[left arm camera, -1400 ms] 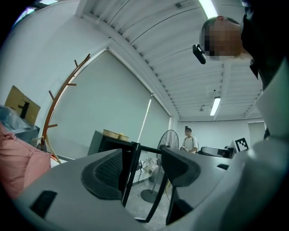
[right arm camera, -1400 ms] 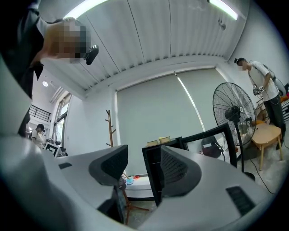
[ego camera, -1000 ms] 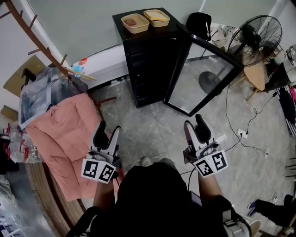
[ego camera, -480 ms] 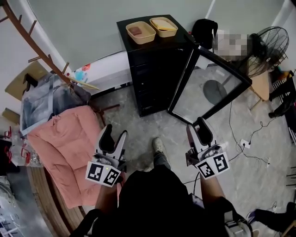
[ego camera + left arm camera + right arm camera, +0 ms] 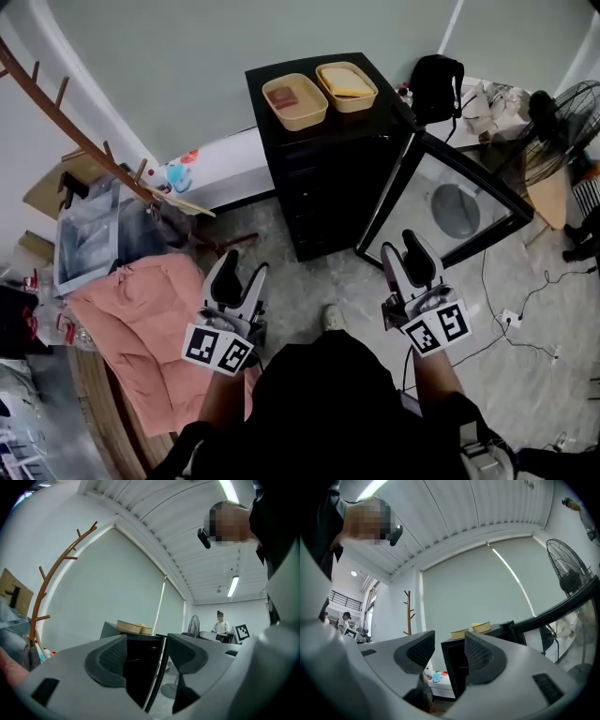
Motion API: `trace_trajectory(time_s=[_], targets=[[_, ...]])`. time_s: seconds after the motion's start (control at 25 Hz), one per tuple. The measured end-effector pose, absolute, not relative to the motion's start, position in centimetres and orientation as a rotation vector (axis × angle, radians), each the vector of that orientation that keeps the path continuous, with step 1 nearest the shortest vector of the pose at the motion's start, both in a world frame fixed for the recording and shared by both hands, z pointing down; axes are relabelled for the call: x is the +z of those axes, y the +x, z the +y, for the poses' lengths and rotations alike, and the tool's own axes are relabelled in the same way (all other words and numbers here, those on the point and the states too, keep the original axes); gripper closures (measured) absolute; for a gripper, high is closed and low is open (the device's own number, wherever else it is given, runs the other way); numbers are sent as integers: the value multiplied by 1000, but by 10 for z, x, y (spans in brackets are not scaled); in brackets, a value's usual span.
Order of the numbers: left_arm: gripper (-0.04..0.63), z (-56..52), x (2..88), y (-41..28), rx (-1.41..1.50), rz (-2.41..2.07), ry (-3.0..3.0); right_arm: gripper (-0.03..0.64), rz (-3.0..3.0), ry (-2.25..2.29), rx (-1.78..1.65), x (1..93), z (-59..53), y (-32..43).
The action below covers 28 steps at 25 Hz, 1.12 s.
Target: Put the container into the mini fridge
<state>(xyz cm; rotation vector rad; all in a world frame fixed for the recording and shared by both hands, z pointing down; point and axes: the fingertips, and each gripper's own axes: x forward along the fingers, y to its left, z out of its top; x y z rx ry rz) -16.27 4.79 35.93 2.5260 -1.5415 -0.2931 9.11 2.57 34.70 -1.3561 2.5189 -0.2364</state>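
Containers (image 5: 294, 101) atop the mini fridge (image 5: 328, 187) now lie nearer: the approach is under way. Left tool (image 5: 236, 272) stands open and empty; right tool (image 5: 405, 251), also empty, has jaws just narrowing yet apart.

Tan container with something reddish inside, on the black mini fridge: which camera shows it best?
Head view: it looks down into the tan container atop the black mini fridge, showing its contents. Both gripper views show that container only side-on, small and distant.

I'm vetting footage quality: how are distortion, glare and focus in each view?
Head view: sharp, evenly lit, wall bowed by the wide lens, reflections on the fridge door glass. Left gripper view: heavy fisheye, black corners, bright ceiling lamp. Right gripper view: same fisheye, ceiling strip light glaring at the top.
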Motion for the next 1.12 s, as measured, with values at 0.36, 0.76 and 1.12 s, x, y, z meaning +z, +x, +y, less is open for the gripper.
trace_trajectory(time_s=[0.36,0.76,1.12], targets=[[322,-22,352,-123,-211,-1398,2644,411,2542,-1319,-269,349,-37,113],[322,-74,331,-119,-285,-1412,2634,423,2603,-1236,-361,349,-86,115],[322,-123,329,-123,-80,-1389,2766,440,2641,-1229,-388,352,-113,90]])
